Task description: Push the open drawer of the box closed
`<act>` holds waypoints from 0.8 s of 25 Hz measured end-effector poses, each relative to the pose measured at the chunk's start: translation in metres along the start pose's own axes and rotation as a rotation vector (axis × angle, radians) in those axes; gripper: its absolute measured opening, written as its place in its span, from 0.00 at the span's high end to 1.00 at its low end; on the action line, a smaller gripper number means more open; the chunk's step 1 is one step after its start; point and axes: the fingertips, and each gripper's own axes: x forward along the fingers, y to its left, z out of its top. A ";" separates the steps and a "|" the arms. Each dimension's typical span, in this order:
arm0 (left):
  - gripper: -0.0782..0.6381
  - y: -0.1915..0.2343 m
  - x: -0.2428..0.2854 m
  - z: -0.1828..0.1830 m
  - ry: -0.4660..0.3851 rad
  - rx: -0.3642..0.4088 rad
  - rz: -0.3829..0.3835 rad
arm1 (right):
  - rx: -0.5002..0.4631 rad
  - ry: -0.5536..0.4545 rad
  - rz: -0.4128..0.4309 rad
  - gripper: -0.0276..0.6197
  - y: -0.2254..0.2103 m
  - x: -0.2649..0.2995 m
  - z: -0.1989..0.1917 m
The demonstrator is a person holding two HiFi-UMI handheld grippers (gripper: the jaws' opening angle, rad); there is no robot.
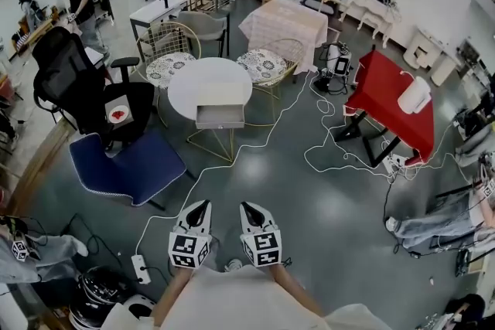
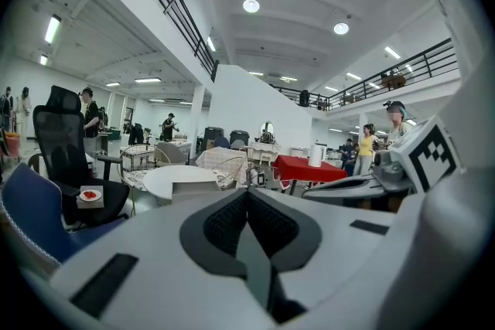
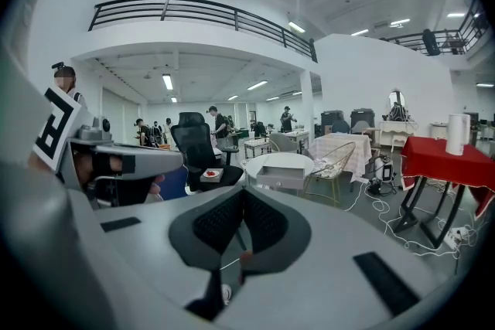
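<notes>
White table carries the open drawer at its near edge, well apart from the left gripper and right gripper (jaws together, empty): approach squarely, then press the front straight inward.

Your L gripper & R gripper: white shells, black ribbed pads, b/w square-marker cubes. Straight ahead of both: pale grey box on white round table, gold wire legs. Ahead-right of R gripper: red tablecloth. Ahead-left of L gripper: blue chair, black office chair. Floor dark grey, glossy.
</notes>
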 end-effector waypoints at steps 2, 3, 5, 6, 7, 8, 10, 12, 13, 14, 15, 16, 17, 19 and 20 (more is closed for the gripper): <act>0.87 0.004 0.005 0.001 0.000 -0.001 -0.001 | -0.001 0.000 -0.001 0.93 -0.002 0.006 0.002; 0.87 0.007 0.007 0.000 0.002 -0.002 -0.002 | -0.003 0.001 -0.001 0.93 -0.002 0.009 0.003; 0.87 0.013 0.014 -0.001 0.009 -0.007 -0.007 | -0.005 0.005 -0.001 0.93 -0.002 0.016 0.004; 0.87 0.016 0.018 -0.001 0.012 -0.009 -0.013 | -0.005 0.008 -0.002 0.93 -0.002 0.021 0.005; 0.87 0.019 0.023 -0.001 0.014 -0.011 -0.019 | -0.006 0.011 -0.003 0.93 -0.003 0.025 0.005; 0.87 0.022 0.029 0.000 0.016 -0.010 -0.027 | -0.006 0.016 -0.005 0.93 -0.003 0.031 0.006; 0.87 0.027 0.041 0.004 0.018 -0.009 -0.044 | -0.007 0.023 -0.013 0.93 -0.007 0.041 0.008; 0.87 0.033 0.056 0.010 0.014 -0.007 -0.058 | -0.007 0.024 -0.024 0.93 -0.014 0.052 0.013; 0.87 0.037 0.064 0.013 0.012 -0.006 -0.065 | -0.007 0.023 -0.031 0.93 -0.018 0.059 0.017; 0.87 0.042 0.071 0.016 0.011 -0.006 -0.071 | -0.006 0.024 -0.038 0.93 -0.022 0.065 0.020; 0.87 0.046 0.079 0.019 0.009 -0.007 -0.077 | -0.006 0.027 -0.044 0.93 -0.026 0.072 0.023; 0.87 0.052 0.086 0.021 0.008 -0.008 -0.081 | -0.007 0.029 -0.048 0.93 -0.029 0.080 0.025; 0.87 0.058 0.093 0.023 0.006 -0.010 -0.083 | -0.008 0.032 -0.050 0.93 -0.032 0.088 0.027; 0.87 0.072 0.107 0.027 0.006 -0.013 -0.084 | -0.009 0.038 -0.053 0.93 -0.036 0.105 0.031; 0.87 0.078 0.113 0.029 0.007 -0.015 -0.086 | -0.010 0.043 -0.056 0.93 -0.039 0.113 0.034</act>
